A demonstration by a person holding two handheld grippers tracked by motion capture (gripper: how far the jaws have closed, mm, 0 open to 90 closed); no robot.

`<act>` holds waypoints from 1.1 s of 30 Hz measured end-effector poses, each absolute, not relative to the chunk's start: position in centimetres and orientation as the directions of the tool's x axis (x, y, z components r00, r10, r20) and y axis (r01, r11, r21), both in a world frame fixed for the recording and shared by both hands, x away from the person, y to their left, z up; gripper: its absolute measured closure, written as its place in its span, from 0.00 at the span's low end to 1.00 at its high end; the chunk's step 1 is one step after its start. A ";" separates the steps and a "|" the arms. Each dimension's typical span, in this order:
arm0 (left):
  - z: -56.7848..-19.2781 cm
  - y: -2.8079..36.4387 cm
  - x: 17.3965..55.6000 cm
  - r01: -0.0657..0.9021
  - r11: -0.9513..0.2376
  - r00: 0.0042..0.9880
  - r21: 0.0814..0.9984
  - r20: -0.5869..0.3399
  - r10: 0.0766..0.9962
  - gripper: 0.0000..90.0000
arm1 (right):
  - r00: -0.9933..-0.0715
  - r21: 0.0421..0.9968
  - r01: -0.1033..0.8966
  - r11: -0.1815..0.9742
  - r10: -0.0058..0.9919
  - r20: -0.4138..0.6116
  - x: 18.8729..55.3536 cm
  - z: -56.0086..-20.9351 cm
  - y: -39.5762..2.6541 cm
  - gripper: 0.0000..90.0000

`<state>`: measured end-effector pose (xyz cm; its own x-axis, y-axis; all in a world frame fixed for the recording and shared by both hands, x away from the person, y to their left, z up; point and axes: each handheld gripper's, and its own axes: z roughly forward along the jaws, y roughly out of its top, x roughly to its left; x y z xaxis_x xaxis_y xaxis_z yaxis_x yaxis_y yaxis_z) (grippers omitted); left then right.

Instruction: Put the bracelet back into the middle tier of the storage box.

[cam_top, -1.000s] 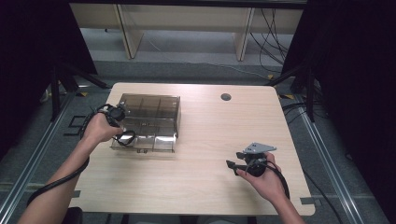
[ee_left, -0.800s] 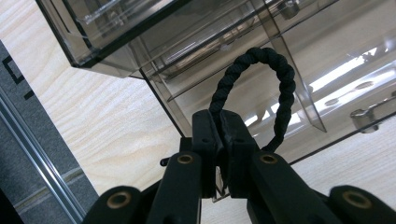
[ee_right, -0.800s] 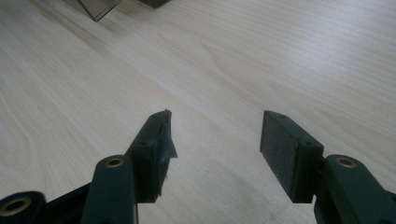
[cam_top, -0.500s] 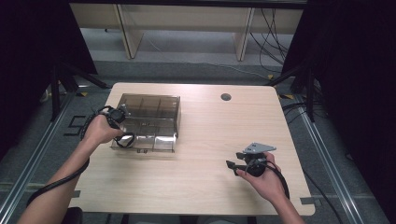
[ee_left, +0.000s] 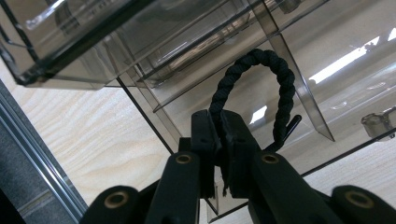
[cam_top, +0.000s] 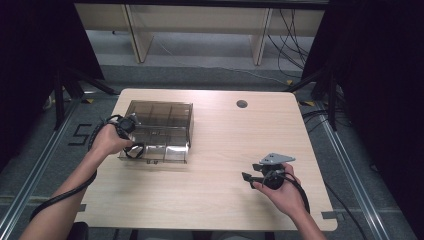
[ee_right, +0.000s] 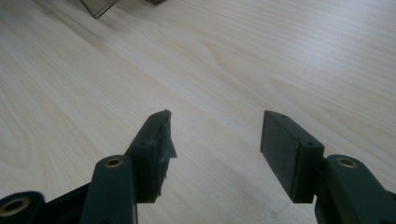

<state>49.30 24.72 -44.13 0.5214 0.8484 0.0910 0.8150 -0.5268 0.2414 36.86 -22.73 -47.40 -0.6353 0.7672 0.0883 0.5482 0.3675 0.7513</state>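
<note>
At nine o'clock on the table [cam_top: 215, 200], the left gripper [ee_left: 219, 140] pinches a black cord loop [ee_left: 275, 88] inside the clear box [cam_top: 165, 125]; judging by this, release remains. At five o'clock, the right gripper [ee_right: 212, 144] idles, jaws wide.

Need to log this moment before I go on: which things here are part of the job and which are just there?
In the job:
- left hand-held gripper, jaws shut on the black braided loop
- clear smoky compartment box, beside which that loop is held

Just there:
- right hand-held gripper, open and empty over bare wood
- table, with its round hole
</note>
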 end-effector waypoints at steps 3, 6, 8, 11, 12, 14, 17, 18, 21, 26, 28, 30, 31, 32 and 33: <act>-43.9 24.8 49.2 0.814 -0.522 0.518 0.254 0.089 0.851 0.91 | -0.636 0.751 0.548 0.368 0.767 0.088 36.9 -47.4 -22.7 0.49; -43.5 24.9 49.1 0.809 -0.530 0.524 0.253 0.096 0.846 0.89 | -0.636 0.751 0.548 0.368 0.767 0.088 36.9 -47.4 -22.7 0.49; -43.2 24.9 49.0 0.808 -0.530 0.523 0.257 0.099 0.847 0.87 | -0.637 0.750 0.548 0.370 0.766 0.087 36.9 -47.4 -22.7 0.49; -42.8 24.9 48.9 0.806 -0.525 0.519 0.272 0.103 0.849 0.85 | -0.636 0.750 0.548 0.370 0.766 0.087 36.9 -47.4 -22.7 0.49; -42.7 24.9 48.9 0.804 -0.530 0.522 0.271 0.108 0.846 0.86 | -0.636 0.750 0.548 0.369 0.767 0.087 36.9 -47.4 -22.7 0.49; -42.3 24.9 48.9 0.810 -0.533 0.522 0.247 0.111 0.845 0.89 | -0.635 0.751 0.548 0.368 0.767 0.088 36.9 -47.4 -22.7 0.49; -42.2 25.0 48.6 0.805 -0.533 0.520 0.261 0.123 0.845 0.95 | -0.634 0.745 0.559 0.363 0.767 0.102 36.8 -47.4 -22.7 0.49; -42.3 25.0 48.5 0.804 -0.534 0.521 0.263 0.122 0.845 0.98 | -0.635 0.749 0.550 0.369 0.768 0.088 36.9 -47.4 -22.8 0.49; -42.4 24.9 48.5 0.808 -0.536 0.523 0.244 0.120 0.844 0.99 | -0.638 0.747 0.550 0.374 0.765 0.087 36.9 -47.5 -22.7 0.49; -43.1 24.9 48.7 0.818 -0.516 0.507 0.253 0.104 0.855 0.99 | -0.635 0.745 0.554 0.371 0.767 0.091 36.8 -47.4 -22.7 0.48; -43.3 24.9 48.7 0.813 -0.526 0.517 0.249 0.108 0.849 0.99 | -0.633 0.744 0.556 0.369 0.769 0.092 36.8 -47.4 -22.8 0.48; -43.5 24.8 48.7 0.819 -0.518 0.510 0.248 0.100 0.854 0.99 | -0.632 0.745 0.556 0.368 0.769 0.092 36.8 -47.4 -22.8 0.48; -43.5 24.8 48.8 0.818 -0.519 0.512 0.246 0.100 0.853 0.99 | -0.632 0.745 0.557 0.368 0.769 0.093 36.9 -47.4 -22.8 0.48; -43.5 24.8 48.8 0.818 -0.519 0.512 0.246 0.100 0.853 0.99 | -0.632 0.745 0.557 0.368 0.769 0.093 36.9 -47.4 -22.8 0.48; -43.6 24.9 49.0 0.810 -0.533 0.524 0.243 0.107 0.845 0.99 | -0.632 0.743 0.562 0.364 0.768 0.101 36.8 -47.5 -22.7 0.48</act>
